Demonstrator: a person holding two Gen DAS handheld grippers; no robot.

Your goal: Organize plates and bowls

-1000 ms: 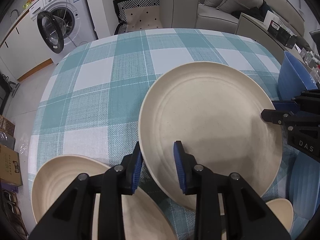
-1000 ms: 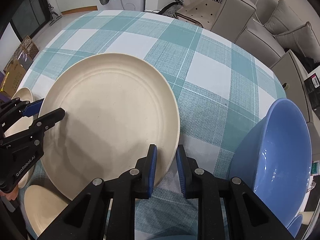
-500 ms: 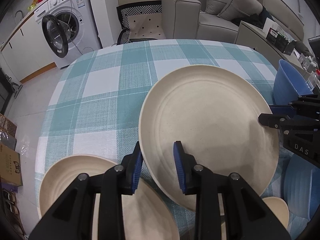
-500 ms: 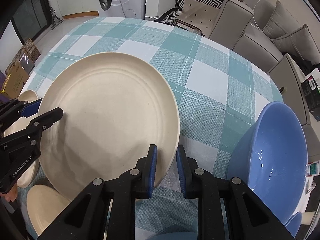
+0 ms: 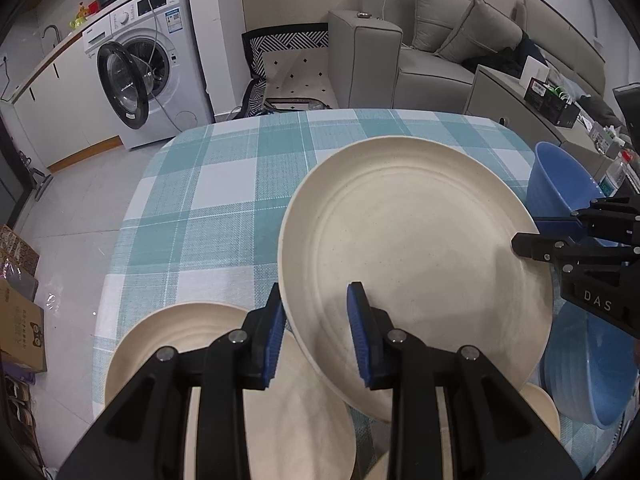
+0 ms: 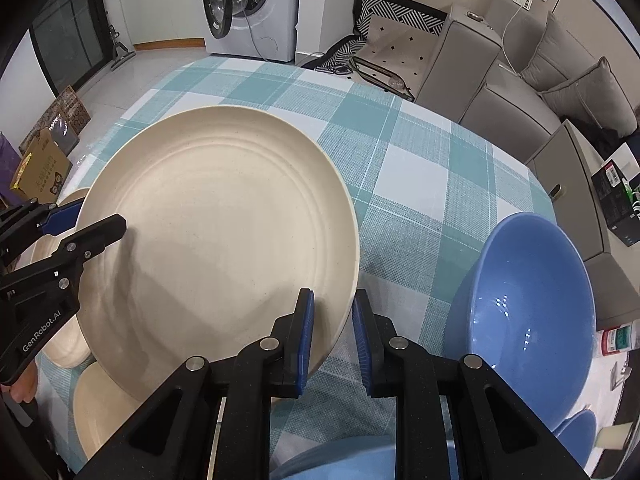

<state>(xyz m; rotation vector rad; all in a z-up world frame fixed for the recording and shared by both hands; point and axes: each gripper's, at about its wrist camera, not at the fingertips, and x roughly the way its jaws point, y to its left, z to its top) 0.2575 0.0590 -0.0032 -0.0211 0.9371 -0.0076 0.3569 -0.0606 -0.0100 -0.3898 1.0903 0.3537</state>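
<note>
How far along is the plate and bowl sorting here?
Done: nothing clearly stacked yet. In hand: both grippers, left and right, clamp opposite rims of the big cream plate. Left: cream plates by the left gripper and the blue bowl at right lie apart.

Cream plate (image 5: 416, 252) with faint speckles, teal-and-white checked tablecloth (image 5: 224, 200), glossy blue bowl (image 6: 532, 304), black grippers with blue pads (image 5: 360, 332), white washing machine (image 5: 148, 60), grey sofa (image 6: 520, 80), black-and-white zigzag-edged cushion (image 5: 292, 64) with small black diamonds.
</note>
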